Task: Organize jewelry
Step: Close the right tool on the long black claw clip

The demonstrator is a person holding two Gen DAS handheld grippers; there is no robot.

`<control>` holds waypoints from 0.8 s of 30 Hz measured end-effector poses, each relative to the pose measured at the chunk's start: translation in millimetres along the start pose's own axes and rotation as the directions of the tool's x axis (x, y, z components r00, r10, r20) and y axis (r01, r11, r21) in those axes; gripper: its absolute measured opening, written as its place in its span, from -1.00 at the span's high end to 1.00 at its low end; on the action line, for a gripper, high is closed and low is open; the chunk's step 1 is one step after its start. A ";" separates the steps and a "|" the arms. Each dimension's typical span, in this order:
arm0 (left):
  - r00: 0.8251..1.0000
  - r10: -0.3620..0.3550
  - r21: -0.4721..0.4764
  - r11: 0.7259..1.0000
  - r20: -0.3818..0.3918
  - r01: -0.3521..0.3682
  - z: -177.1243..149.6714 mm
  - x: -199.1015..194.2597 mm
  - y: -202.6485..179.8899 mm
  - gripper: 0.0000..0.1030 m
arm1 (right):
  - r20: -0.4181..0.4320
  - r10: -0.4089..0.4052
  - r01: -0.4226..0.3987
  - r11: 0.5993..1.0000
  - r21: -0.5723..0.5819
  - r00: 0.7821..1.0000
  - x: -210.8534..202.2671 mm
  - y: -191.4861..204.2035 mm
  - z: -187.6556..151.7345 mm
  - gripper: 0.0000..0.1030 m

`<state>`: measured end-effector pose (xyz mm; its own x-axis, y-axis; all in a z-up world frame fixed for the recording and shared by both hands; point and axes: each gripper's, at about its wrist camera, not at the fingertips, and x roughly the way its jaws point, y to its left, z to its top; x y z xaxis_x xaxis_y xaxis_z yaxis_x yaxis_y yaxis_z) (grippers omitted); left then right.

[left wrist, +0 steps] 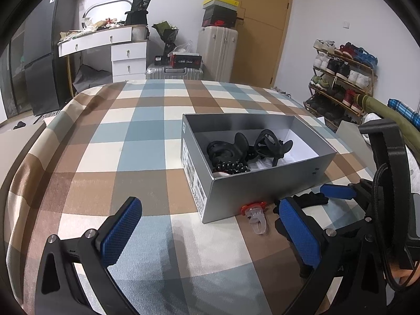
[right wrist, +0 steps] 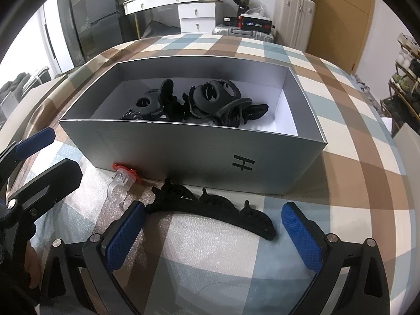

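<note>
A silver box (left wrist: pixel 262 186) (right wrist: pixel 183 147) sits on the checked cloth and holds several black hair claws (left wrist: pixel 249 149) (right wrist: pixel 204 102). A clear ring with an orange top (left wrist: pixel 256 216) (right wrist: pixel 121 185) lies against the box's near wall. A long black hair clip (right wrist: pixel 210 207) lies in front of the box; its end shows in the left wrist view (left wrist: pixel 312 199). My left gripper (left wrist: pixel 210 232) is open, low over the cloth, with the ring between its fingers. My right gripper (right wrist: pixel 212 232) is open, with the black clip lying between its fingertips.
The checked cloth (left wrist: pixel 118 136) covers the table. Behind it stand a white dresser (left wrist: pixel 110 44), suitcases (left wrist: pixel 218 50), a dark fridge (left wrist: pixel 44 52) and a shoe rack (left wrist: pixel 341 78). The left gripper's finger (right wrist: pixel 36 139) is close on the right gripper's left.
</note>
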<state>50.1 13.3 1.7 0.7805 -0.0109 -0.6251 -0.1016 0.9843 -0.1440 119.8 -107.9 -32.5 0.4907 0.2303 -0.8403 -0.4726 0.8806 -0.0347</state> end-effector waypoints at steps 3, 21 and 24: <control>1.000 -0.004 0.001 1.000 -0.001 0.004 -0.1 -0.2 0.1 -0.98 | 0.015 0.015 -0.014 1.000 -0.021 1.000 -3.3 2.6 -2.1 -0.83; 0.998 -0.070 0.084 0.994 0.009 0.069 -2.8 -4.3 -16.0 -0.98 | 0.130 0.089 -0.094 0.995 0.028 0.988 -51.3 -28.1 -24.5 -0.75; 0.998 -0.069 0.133 0.989 -0.010 0.070 -3.9 -2.2 -26.0 -0.97 | 0.148 0.094 -0.101 0.994 0.039 0.984 -58.7 -31.7 -22.3 -0.75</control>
<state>48.6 -12.9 3.8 0.7797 -0.0804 -0.6210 0.0360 0.9958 -0.0838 89.6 -158.6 5.9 0.5468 0.3711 -0.7505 -0.4911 0.8682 0.0715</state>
